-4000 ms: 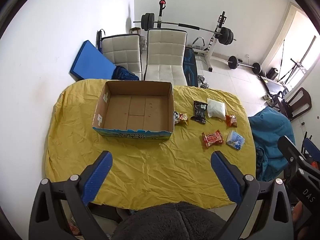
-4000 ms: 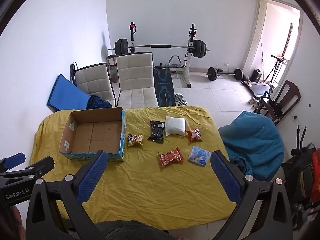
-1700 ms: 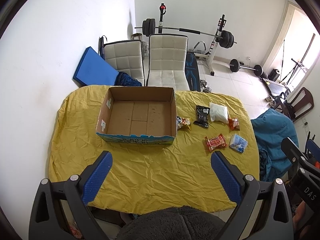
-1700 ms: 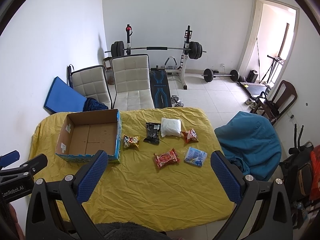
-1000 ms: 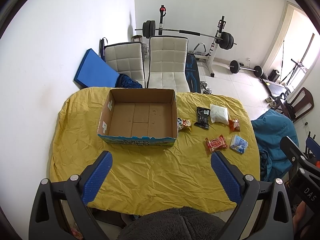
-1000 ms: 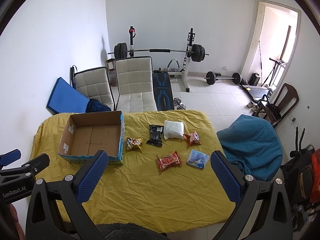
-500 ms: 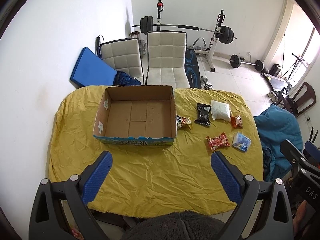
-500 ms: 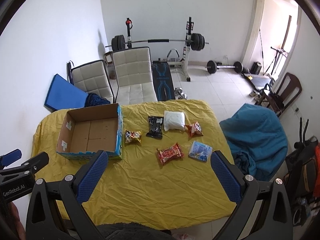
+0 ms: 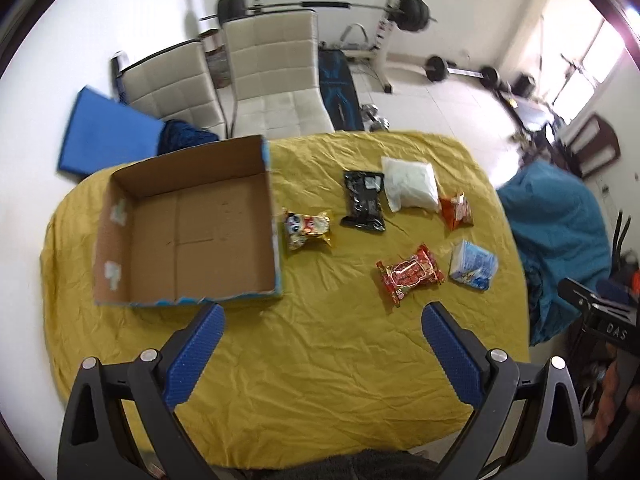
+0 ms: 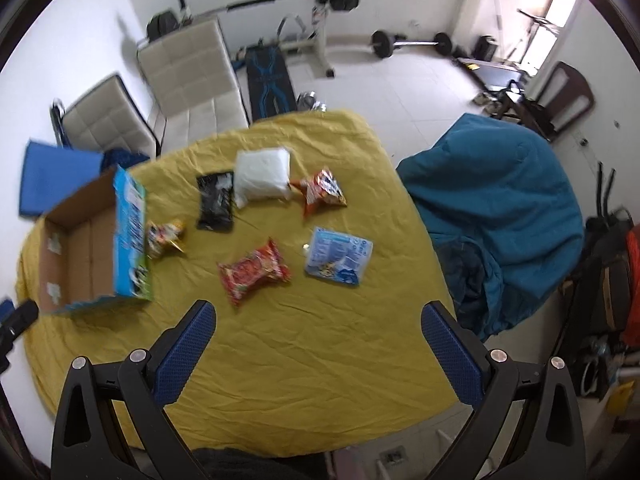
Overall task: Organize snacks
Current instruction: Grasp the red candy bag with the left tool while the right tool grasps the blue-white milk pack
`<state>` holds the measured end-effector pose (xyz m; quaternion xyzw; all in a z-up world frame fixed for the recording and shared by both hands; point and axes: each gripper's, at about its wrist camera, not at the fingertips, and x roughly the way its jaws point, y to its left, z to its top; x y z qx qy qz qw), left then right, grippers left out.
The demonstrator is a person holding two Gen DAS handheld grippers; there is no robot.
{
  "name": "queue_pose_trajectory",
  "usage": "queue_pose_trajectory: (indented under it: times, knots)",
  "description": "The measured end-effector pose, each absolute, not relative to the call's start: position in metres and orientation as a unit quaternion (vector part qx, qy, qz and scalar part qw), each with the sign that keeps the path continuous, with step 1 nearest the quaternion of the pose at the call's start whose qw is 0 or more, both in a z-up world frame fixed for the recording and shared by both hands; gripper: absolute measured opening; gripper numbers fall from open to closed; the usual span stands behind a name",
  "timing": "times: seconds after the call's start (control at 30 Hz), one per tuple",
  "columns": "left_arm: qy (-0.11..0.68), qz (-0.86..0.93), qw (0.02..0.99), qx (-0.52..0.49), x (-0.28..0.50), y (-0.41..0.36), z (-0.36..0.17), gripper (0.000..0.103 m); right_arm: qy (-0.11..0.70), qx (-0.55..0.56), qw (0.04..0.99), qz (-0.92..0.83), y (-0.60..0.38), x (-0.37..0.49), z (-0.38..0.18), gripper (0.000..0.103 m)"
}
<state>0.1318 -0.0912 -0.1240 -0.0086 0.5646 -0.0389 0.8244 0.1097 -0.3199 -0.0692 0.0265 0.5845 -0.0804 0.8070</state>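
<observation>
- Left gripper: jaws wide, nothing held, above the near part of the table.
- Right gripper: jaws wide, nothing held.
- Box: open, at the table's left side.
- Gold packet just beside the box's right wall.
- Black packet, white bag, orange packet near the far edge.
- Red packet and blue packet toward the right edge.
</observation>
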Motion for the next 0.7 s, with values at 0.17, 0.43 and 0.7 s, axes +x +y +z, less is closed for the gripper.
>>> queue_pose_trajectory:
  times: [0.17, 0.43, 0.7]
  knots:
    - [0.590, -0.084, 0.799, 0.083, 0.173, -0.148, -0.190, 0.101, 0.640, -0.079, 0.763, -0.047, -0.358, 0.163, -0.165, 0.103]
    - [0.628, -0.187, 0.726, 0.211, 0.222, -0.239, -0.301, 0.101, 0.682, -0.218, 0.692, 0.088, -0.371, 0.210, -0.264, 0.103]
    - [0.655, -0.272, 0.638, 0.301, 0.246, -0.287, -0.384, 0.101, 0.708, -0.245, 0.644, 0.157, -0.378, 0.225, -0.316, 0.103]
